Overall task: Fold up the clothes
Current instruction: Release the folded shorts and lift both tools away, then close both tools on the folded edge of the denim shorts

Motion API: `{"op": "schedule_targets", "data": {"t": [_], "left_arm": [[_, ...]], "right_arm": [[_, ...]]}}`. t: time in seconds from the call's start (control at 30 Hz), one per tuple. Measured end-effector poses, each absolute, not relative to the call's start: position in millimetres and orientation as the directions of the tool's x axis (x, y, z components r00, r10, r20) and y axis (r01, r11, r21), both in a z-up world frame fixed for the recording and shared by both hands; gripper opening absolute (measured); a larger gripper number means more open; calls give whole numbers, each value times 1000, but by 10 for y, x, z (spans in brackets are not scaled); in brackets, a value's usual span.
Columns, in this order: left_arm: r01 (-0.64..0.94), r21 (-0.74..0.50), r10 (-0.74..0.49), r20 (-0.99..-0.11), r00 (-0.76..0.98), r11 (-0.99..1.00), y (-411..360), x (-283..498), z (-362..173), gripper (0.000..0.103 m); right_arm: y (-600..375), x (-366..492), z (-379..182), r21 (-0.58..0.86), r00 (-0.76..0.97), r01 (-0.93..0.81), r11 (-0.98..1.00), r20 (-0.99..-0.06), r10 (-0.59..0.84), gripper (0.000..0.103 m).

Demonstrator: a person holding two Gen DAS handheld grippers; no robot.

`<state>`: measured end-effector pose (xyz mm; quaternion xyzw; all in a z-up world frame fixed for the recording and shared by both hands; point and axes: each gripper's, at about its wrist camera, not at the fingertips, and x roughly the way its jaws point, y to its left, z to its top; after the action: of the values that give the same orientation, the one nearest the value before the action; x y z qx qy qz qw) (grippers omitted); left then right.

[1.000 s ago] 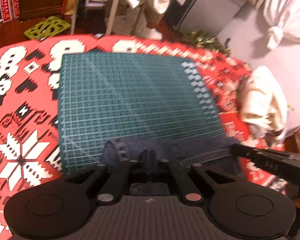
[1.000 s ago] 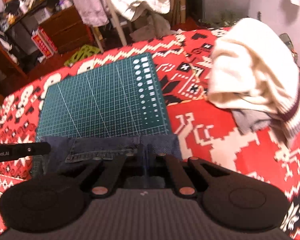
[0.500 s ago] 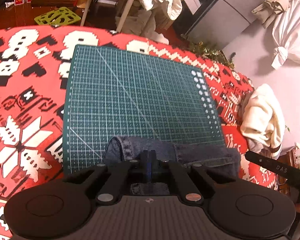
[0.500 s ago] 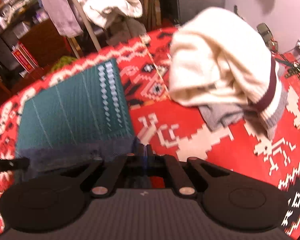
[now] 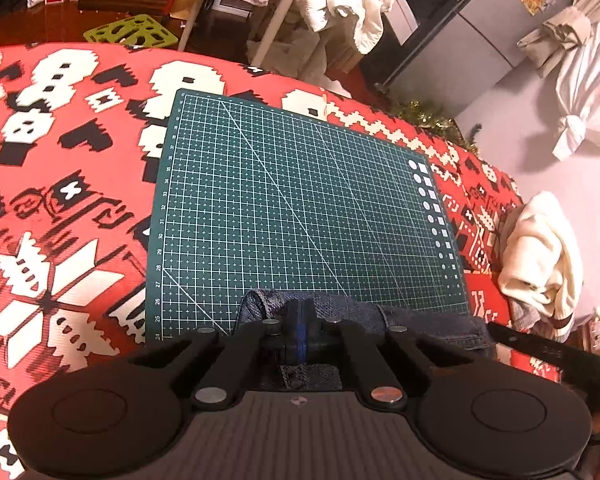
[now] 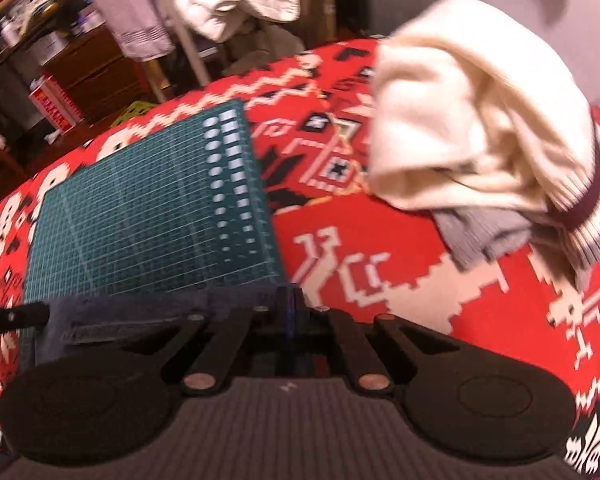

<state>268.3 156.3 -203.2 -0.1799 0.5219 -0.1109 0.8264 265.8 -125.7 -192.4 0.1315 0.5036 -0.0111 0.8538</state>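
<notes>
The left hand-held gripper point(image 5: 298, 334) is clenched on a dark blue denim garment point(image 5: 420, 320), its fingers pressed together over a rolled fold of the cloth. The right hand-held gripper point(image 6: 290, 312) is likewise clamped on the same denim garment point(image 6: 132, 316), pinching it at the cloth's right-hand corner. The garment lies stretched between the two along the near edge of a dark green gridded cutting mat point(image 5: 300, 216), overlapping that edge; a stitched seam or pocket line shows on its surface in the right wrist view.

The mat point(image 6: 148, 220) rests flat on a worktop covered with a red cloth patterned in white and black point(image 5: 60, 184), which spreads well beyond the mat on every side. To the right of the mat, apart from it, sits a heap of clothes: a cream knitted sweater with a dark red stripe at its ribbed hem point(image 6: 480, 112) lying on top of a grey garment point(image 6: 480, 232).

Beyond the worktop, white cloths hang over a pale rack point(image 5: 340, 4), and a lime-green perforated plastic piece point(image 5: 134, 32) lies on the floor. No container with visible contents can be made out; the right wrist view is somewhat blurred.
</notes>
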Motion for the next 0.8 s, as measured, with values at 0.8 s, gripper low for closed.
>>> {"op": "schedule_targets", "data": {"t": [0.8], "left_arm": [[69,-400,-393,-830,396,914,1245,2256,-2038,3]], "right_arm": [[-751,2197,-1822,192,472,5,981,-866,167,0]]}}
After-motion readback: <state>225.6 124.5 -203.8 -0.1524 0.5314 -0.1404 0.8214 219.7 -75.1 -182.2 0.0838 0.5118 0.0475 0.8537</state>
